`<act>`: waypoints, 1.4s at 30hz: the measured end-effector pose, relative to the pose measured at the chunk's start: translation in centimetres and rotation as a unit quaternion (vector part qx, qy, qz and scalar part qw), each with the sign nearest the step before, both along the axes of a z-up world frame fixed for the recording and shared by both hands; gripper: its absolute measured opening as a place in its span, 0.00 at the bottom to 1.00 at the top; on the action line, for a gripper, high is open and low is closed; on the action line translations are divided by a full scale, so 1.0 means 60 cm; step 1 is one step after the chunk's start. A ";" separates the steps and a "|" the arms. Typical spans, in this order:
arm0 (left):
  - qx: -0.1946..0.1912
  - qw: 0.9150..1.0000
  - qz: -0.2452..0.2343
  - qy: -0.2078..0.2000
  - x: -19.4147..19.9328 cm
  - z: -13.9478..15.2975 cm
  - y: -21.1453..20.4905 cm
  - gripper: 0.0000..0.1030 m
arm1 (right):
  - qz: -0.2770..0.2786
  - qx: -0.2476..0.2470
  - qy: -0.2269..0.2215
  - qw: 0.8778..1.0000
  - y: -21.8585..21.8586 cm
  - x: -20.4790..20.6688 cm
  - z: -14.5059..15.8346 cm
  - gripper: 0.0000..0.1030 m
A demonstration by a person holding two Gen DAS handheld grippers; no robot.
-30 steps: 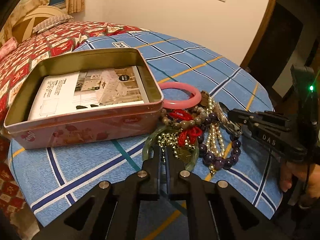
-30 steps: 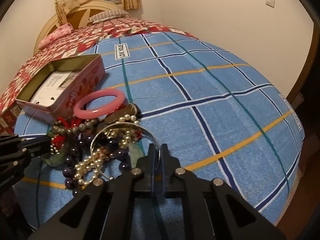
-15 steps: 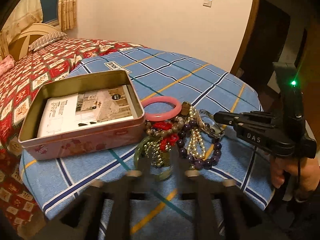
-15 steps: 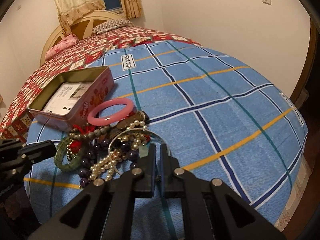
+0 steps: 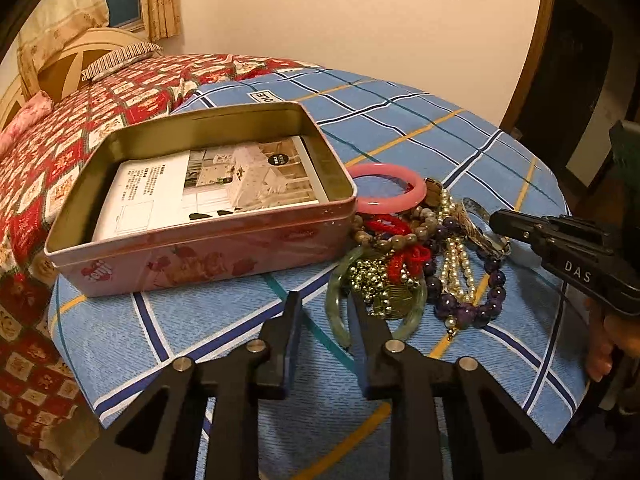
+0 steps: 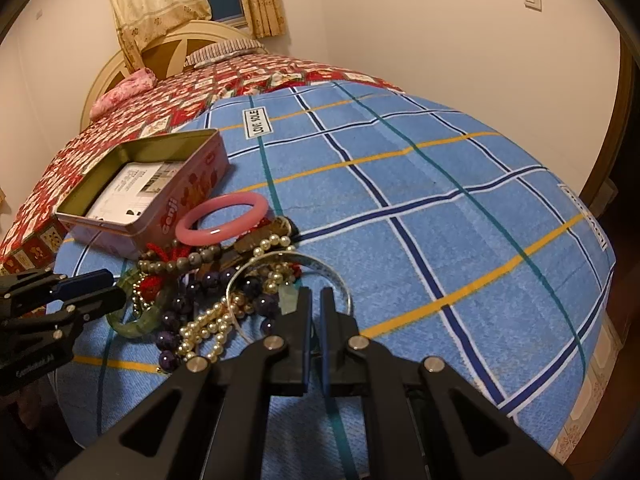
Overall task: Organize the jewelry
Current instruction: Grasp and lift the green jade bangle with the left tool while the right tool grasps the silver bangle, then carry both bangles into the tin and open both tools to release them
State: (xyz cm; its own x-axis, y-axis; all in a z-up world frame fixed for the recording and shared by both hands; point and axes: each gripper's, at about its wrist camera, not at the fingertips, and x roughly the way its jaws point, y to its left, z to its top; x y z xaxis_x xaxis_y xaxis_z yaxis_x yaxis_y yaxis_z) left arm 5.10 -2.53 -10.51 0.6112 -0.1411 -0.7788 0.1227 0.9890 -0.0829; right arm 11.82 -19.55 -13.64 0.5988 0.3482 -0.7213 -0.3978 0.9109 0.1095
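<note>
A heap of jewelry lies on the blue checked tablecloth: a pink bangle (image 5: 386, 194) (image 6: 222, 218), a green jade bangle (image 5: 336, 312) (image 6: 140, 322), purple beads (image 5: 472, 308), pearl strands (image 5: 454, 256) (image 6: 208, 328), red cord (image 5: 404, 260) and a thin silver bangle (image 6: 280, 258). An open pink tin (image 5: 200, 256) (image 6: 188, 196) holding a printed leaflet stands left of the heap. My left gripper (image 5: 324, 300) is open, its tips at the near edge of the green bangle. My right gripper (image 6: 314, 294) is nearly shut, empty, at the silver bangle's near side.
The round table's edge (image 6: 576, 400) curves close on the right and front. A bed with a red patterned cover (image 5: 80, 120) stands behind the table. A wall and a wooden door frame (image 5: 532, 40) are to the right.
My left gripper has opened from shut and moved back toward the green bangle after pulling away. The right gripper has drawn back a little from the heap and stays closed.
</note>
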 end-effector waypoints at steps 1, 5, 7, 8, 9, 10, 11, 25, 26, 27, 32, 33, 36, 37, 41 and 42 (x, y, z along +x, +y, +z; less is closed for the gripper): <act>-0.003 1.000 -0.006 0.002 0.002 -0.002 -0.002 0.19 | 0.001 -0.001 0.000 1.000 0.000 0.000 0.000 0.05; -0.010 1.000 -0.027 0.007 0.012 -0.007 -0.014 0.05 | 0.005 -0.004 0.003 1.000 0.005 -0.003 -0.005 0.05; -0.004 1.000 -0.029 -0.005 0.005 0.003 -0.018 0.05 | 0.007 -0.005 0.000 1.000 0.005 -0.006 -0.004 0.05; 0.002 0.999 -0.033 -0.017 -0.002 0.013 -0.023 0.05 | 0.005 -0.005 -0.005 1.000 0.004 -0.008 0.001 0.05; 0.004 0.999 -0.036 -0.025 -0.006 0.023 -0.025 0.05 | 0.003 -0.004 -0.013 1.000 0.003 -0.010 0.007 0.05; 0.003 0.999 -0.037 -0.034 -0.011 0.033 -0.025 0.05 | 0.001 -0.002 -0.020 1.000 0.000 -0.013 0.015 0.05; 0.003 0.998 -0.040 -0.049 -0.018 0.050 -0.027 0.05 | -0.001 0.000 -0.026 1.000 -0.002 -0.015 0.022 0.05; -0.003 0.993 -0.021 -0.115 -0.025 0.144 0.005 0.05 | 0.016 0.024 -0.055 0.998 0.010 -0.018 0.071 0.05; -0.003 0.993 -0.016 -0.115 -0.022 0.145 0.011 0.05 | 0.019 0.026 -0.056 0.998 0.012 -0.017 0.073 0.05; -0.004 0.993 -0.010 -0.114 -0.019 0.145 0.019 0.05 | 0.022 0.027 -0.057 0.998 0.013 -0.017 0.076 0.05; -0.011 0.993 0.000 -0.119 -0.016 0.151 0.037 0.05 | 0.026 0.022 -0.045 0.998 0.016 -0.004 0.080 0.05; -0.012 0.993 -0.001 -0.120 -0.017 0.152 0.037 0.05 | 0.027 0.013 -0.034 0.999 0.019 0.002 0.074 0.07; -0.014 0.992 -0.004 -0.123 -0.016 0.155 0.039 0.05 | 0.021 -0.021 -0.020 0.999 0.022 0.020 0.050 0.49; -0.016 0.992 -0.005 -0.124 -0.015 0.155 0.039 0.05 | 0.021 -0.029 -0.015 0.999 0.021 0.027 0.043 0.49; -0.020 0.992 -0.007 -0.124 -0.011 0.155 0.038 0.05 | 0.036 -0.061 0.007 0.997 0.021 0.043 0.021 0.45; -0.020 0.992 -0.007 -0.124 -0.011 0.156 0.038 0.05 | 0.043 -0.068 0.015 0.997 0.024 0.046 0.015 0.43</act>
State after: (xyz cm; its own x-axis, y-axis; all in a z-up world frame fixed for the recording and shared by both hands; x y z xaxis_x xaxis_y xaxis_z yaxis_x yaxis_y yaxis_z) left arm 4.43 -0.22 -1.18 0.7808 -0.1794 -0.5984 0.1584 0.9834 -0.0882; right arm 14.59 -18.12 -12.75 0.5484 0.2943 -0.7827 -0.4732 0.8810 -0.0003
